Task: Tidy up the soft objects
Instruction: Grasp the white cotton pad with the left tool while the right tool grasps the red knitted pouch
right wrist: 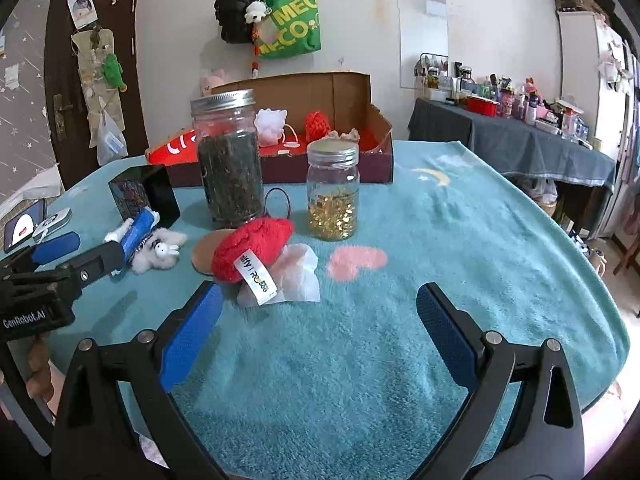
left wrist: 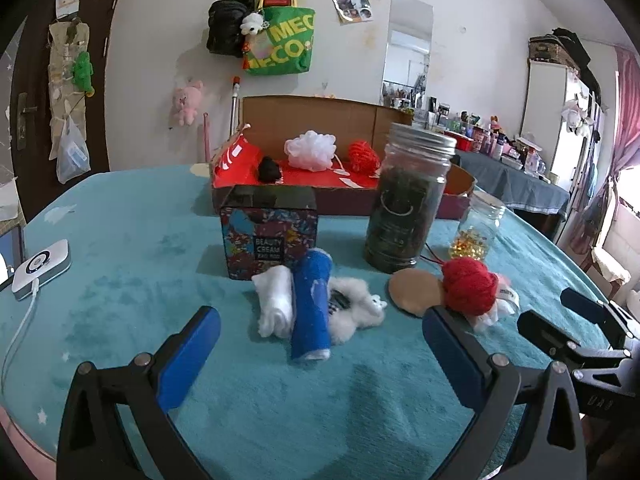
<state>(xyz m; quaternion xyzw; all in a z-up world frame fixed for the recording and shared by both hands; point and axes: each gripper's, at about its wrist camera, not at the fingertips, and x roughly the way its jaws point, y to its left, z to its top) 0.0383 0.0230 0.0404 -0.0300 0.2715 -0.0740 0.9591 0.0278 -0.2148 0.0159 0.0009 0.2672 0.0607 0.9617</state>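
A rolled blue cloth (left wrist: 311, 304) lies on the teal blanket between a white rolled cloth (left wrist: 275, 303) and a fluffy white plush (left wrist: 357, 308). My left gripper (left wrist: 320, 334) is open just short of them, nothing between its fingers. A red knitted mushroom plush (right wrist: 250, 254) with a white tag rests on its pale stem beside a round cork coaster (right wrist: 206, 252). My right gripper (right wrist: 318, 306) is open, a little nearer than the mushroom and to its right. The cardboard box (left wrist: 352, 200) at the back holds a white mesh puff (left wrist: 310, 150), a red yarn item (left wrist: 363, 156) and a black item (left wrist: 269, 169).
A tall jar of dark leaves (right wrist: 228, 160) and a small jar of golden capsules (right wrist: 333, 194) stand behind the mushroom. A patterned Beauty Cream box (left wrist: 270, 236) sits behind the blue roll. A white device with cable (left wrist: 40, 270) lies left. A cluttered table (right wrist: 516, 140) is right.
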